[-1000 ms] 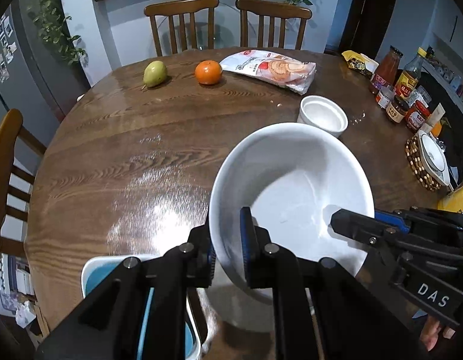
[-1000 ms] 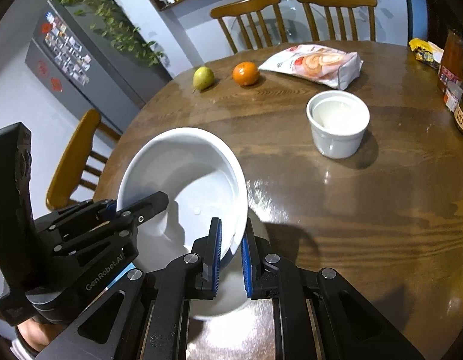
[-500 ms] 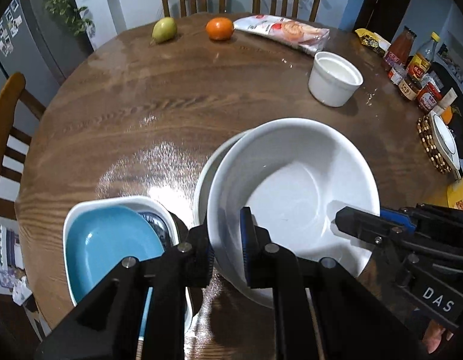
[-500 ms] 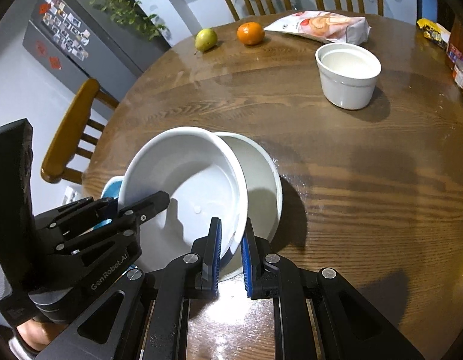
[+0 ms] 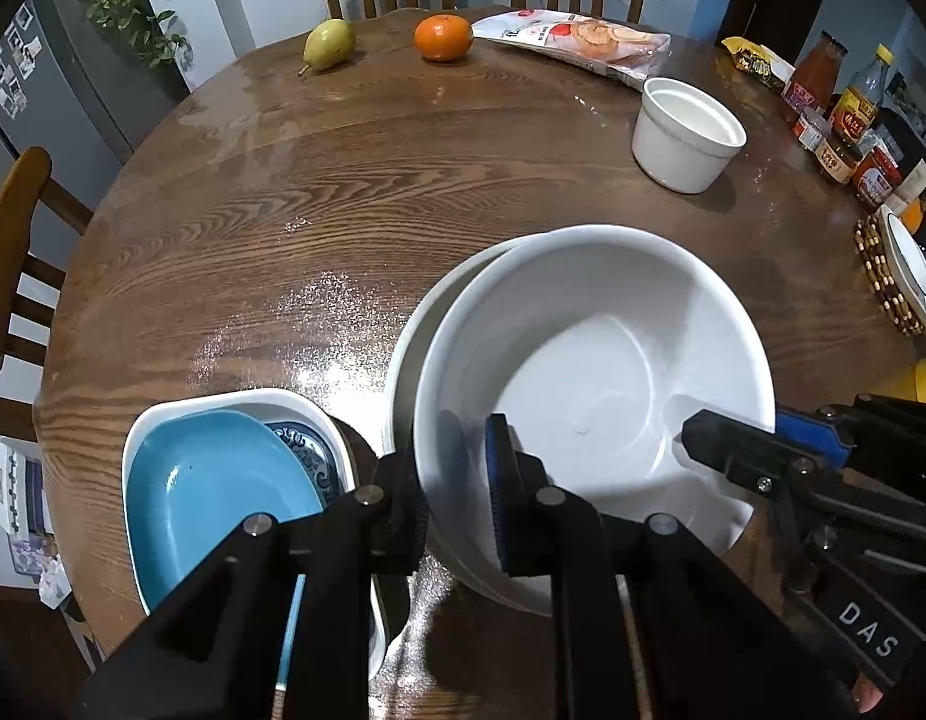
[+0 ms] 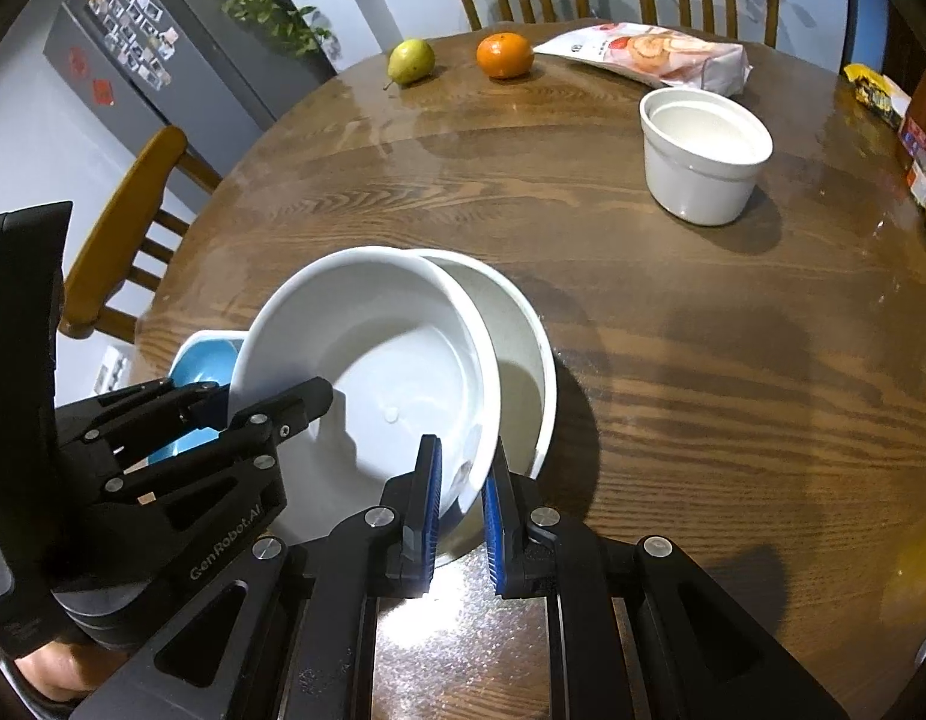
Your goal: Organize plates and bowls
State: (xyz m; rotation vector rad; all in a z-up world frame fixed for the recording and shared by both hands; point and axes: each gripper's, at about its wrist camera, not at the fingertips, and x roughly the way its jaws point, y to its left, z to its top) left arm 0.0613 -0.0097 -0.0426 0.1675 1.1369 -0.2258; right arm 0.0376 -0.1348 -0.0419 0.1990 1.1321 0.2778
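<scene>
Both grippers hold one large white bowl [image 5: 595, 372] by opposite sides of its rim, a little above a second white bowl [image 5: 405, 348] on the round wooden table [image 5: 282, 192]. My left gripper [image 5: 456, 480] is shut on the bowl's near-left rim. My right gripper [image 6: 461, 480] is shut on the held bowl's [image 6: 372, 348] near-right rim; the lower bowl [image 6: 517, 336] shows to its right. A white dish [image 5: 222, 405] holding a blue plate [image 5: 216, 492] sits at the front left.
A small white ramekin [image 5: 685, 135] stands at the right. A pear [image 5: 327, 45], an orange [image 5: 441, 36] and a snack bag [image 5: 577, 42] lie at the far edge. Bottles and jars [image 5: 847, 126] crowd the right edge. Chairs surround the table.
Both grippers have carried the large bowl back toward me and lowered it over the second white bowl, which has come into view with the blue plate.
</scene>
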